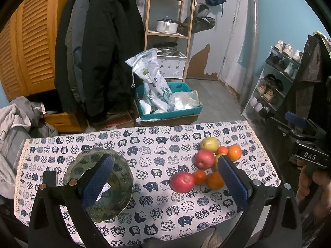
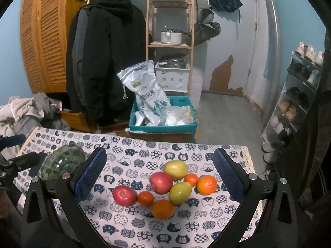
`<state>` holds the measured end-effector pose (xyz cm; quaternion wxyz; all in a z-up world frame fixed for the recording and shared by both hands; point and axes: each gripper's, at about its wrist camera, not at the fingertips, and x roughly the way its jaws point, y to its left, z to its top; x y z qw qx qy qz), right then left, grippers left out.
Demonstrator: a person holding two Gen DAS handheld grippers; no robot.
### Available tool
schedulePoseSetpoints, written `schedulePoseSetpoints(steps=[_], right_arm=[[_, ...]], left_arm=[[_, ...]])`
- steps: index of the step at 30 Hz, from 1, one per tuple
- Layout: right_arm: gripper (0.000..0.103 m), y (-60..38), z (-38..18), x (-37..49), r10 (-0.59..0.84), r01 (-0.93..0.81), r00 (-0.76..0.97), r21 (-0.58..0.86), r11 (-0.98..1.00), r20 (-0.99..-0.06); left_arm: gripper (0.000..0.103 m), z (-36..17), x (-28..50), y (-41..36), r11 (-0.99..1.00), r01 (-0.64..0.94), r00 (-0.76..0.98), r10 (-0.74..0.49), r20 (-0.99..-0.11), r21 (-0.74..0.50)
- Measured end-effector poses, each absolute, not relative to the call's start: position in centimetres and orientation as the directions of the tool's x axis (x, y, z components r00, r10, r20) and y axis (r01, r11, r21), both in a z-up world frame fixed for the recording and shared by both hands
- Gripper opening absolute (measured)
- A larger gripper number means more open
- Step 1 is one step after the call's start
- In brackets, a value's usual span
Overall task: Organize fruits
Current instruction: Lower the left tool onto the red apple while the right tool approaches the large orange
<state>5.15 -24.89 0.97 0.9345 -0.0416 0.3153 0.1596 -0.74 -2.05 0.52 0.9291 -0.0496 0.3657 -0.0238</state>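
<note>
Several fruits lie clustered on the cat-print tablecloth: two red apples, two yellow-green fruits, oranges and small mandarins. A green glass bowl stands empty on the table's left side. My left gripper hovers open above the table, its left finger over the bowl, its right finger beside the fruit pile. My right gripper is open too, with the pile below and between its fingers, touching nothing.
The table's far edge drops to a floor with a teal box of bags. Coats hang at the back left, a wooden shelf stands behind, and a shoe rack is on the right. A hand holds the right gripper's handle.
</note>
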Motion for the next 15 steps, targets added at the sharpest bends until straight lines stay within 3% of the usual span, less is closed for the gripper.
schedulePoseSetpoints(steps=[15], right_arm=[[0.101, -27.5, -0.1, 8.1, 0.246, -0.285, 0.711, 0.050, 0.957, -0.659]], left_arm=[[0.102, -2.7, 2.3, -2.7, 0.988, 0.037, 0.636, -0.140, -0.758, -0.152]])
